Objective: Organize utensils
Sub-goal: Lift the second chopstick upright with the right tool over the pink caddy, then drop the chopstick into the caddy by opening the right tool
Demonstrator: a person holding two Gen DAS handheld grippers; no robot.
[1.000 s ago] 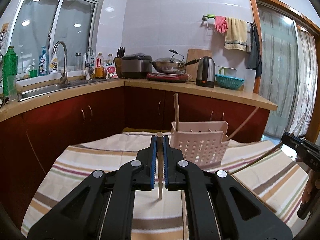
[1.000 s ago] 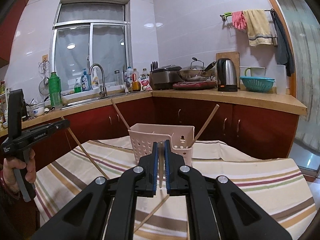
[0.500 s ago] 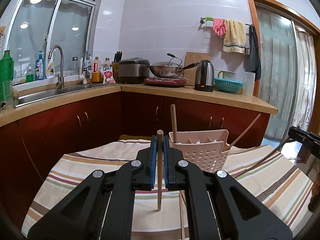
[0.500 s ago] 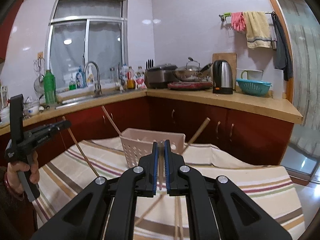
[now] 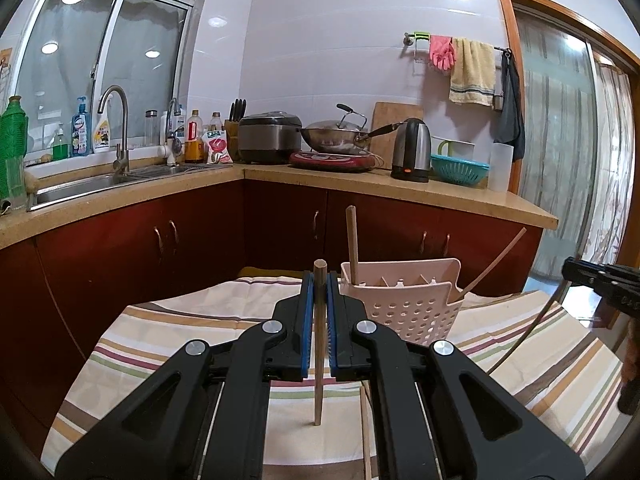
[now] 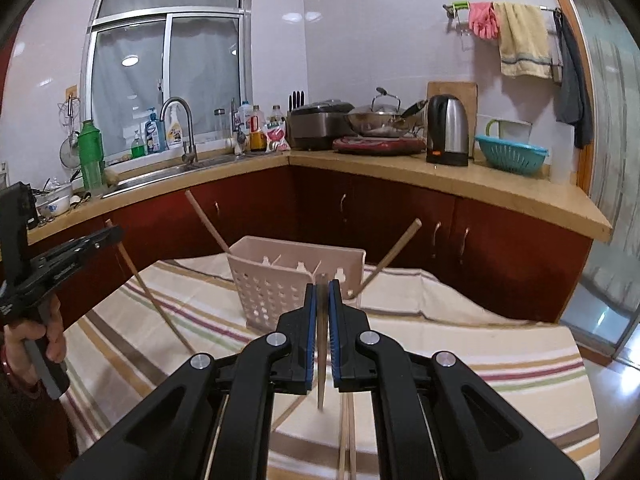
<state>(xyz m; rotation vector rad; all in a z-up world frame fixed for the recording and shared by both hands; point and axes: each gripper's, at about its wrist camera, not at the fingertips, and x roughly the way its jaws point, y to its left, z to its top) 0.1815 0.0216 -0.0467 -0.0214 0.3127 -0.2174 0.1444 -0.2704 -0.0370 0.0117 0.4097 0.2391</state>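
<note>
My left gripper [image 5: 320, 280] is shut on a wooden chopstick [image 5: 317, 380] that stands upright between the blue pads, its lower end just above the striped cloth. A pink perforated basket [image 5: 404, 304] sits just beyond it to the right. One chopstick [image 5: 352, 240] stands in the basket and another [image 5: 496, 260] leans out to the right. My right gripper [image 6: 322, 288] is shut on a second chopstick [image 6: 321, 360], near the basket [image 6: 276, 284]. In the right wrist view the left gripper [image 6: 68, 252] shows at the left, held by a hand [image 6: 32, 340].
The table wears a striped cloth [image 5: 160, 340]. Loose chopsticks [image 6: 346, 432] lie on it near me. Dark red cabinets [image 5: 180, 248] and a counter with a sink [image 5: 100, 184], kettle [image 5: 412, 152] and wok stand behind. A glass door [image 5: 568, 160] is on the right.
The right gripper has risen a little and shifted sideways with its chopstick. The left gripper has barely moved. Both stay shut on their chopsticks.
</note>
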